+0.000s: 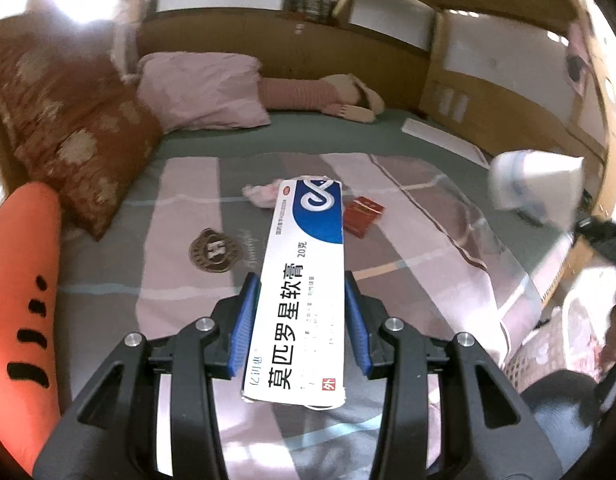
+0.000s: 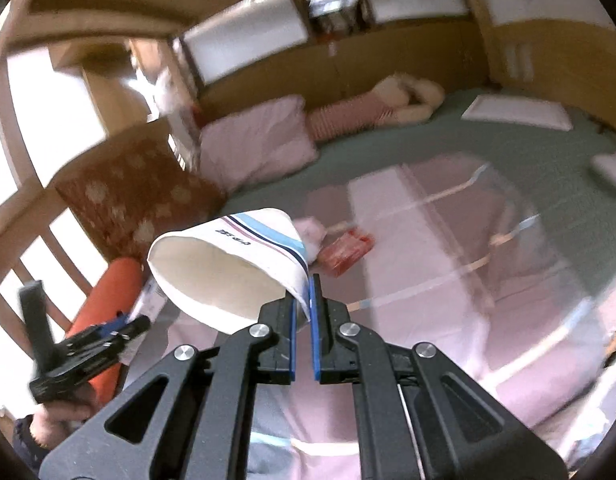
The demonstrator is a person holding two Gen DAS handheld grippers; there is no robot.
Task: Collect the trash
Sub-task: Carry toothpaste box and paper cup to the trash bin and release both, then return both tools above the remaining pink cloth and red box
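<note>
My left gripper point(image 1: 301, 280) is shut on a long white and blue ointment box point(image 1: 304, 264), held above the bed and pointing away from me. My right gripper point(image 2: 306, 280) is shut on the rim of a white paper cup point(image 2: 228, 264) with blue stripes, tipped on its side with its mouth toward me. That cup point(image 1: 536, 184) also shows blurred at the right of the left wrist view. On the striped quilt lie a red packet point(image 1: 363, 215) point(image 2: 346, 251) and a crumpled pink tissue point(image 1: 262, 194) point(image 2: 312, 232).
Pillows point(image 1: 204, 92) and a brown patterned cushion point(image 1: 76, 140) line the bed's head and left side, with an orange bolster point(image 1: 20, 304) nearer. A striped plush toy point(image 1: 320, 94) and a white flat item point(image 1: 444, 140) lie on the green sheet. A wooden headboard point(image 1: 308, 46) is behind.
</note>
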